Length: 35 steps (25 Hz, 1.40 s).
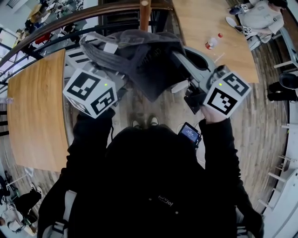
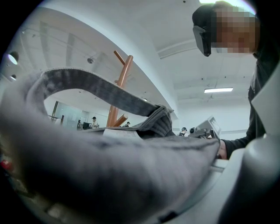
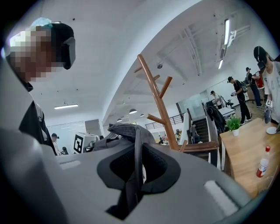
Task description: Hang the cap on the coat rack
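A grey cap [image 1: 139,58] hangs stretched between my two grippers at chest height. My right gripper [image 1: 179,55] is shut on a thin fold of the cap [image 3: 131,131], which runs down between its dark pads [image 3: 159,168]. The cap's body [image 2: 109,170] lies draped over my left gripper [image 1: 86,56] and hides its jaws, while the cap's strap [image 2: 96,89] arches above. The wooden coat rack [image 3: 159,103] stands a little beyond the cap, its pole [image 1: 145,11] at the top of the head view and its pegs [image 2: 120,83] behind the strap.
Wooden tables stand at the left [image 1: 35,116] and the right [image 1: 209,23]; a red-capped bottle [image 1: 213,42] is on the right one. A curved railing [image 1: 70,21] runs behind the rack. Several people [image 3: 238,98] stand further off near a staircase.
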Motion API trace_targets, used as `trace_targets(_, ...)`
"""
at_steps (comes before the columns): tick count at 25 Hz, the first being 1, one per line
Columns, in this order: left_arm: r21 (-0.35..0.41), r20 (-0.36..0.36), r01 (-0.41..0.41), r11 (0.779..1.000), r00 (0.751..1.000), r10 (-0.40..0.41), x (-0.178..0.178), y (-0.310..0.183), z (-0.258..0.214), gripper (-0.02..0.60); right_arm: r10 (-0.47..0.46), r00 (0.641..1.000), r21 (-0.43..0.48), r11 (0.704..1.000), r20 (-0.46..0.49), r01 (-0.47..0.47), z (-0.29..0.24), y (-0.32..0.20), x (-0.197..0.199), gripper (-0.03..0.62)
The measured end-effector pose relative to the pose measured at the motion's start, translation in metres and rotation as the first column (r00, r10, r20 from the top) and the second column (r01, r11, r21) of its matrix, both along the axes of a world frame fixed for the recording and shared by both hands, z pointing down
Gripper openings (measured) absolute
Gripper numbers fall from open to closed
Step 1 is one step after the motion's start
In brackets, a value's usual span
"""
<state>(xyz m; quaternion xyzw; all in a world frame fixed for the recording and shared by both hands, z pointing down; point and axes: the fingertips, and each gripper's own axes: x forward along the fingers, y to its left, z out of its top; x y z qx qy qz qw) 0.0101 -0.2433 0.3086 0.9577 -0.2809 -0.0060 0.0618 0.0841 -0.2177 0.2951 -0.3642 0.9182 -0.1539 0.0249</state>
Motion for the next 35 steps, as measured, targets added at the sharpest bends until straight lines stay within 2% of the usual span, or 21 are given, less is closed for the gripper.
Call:
trace_targets(22, 0.016, 0.028, 0.014, 1.000, 0.999, -0.015, -0.008, 0.007, -0.004, 0.005, -0.009, 1.000, 0.025, 1.000, 0.025, 0.008, -0.009, 0.003, 0.000, 0.031)
trace_targets(35, 0.019, 0.050, 0.070, 0.997, 0.996, -0.071, -0.033, 0.018, 0.005, 0.005, -0.001, 0.993, 0.037, 0.999, 0.122, -0.004, -0.014, 0.003, 0.008, 0.031)
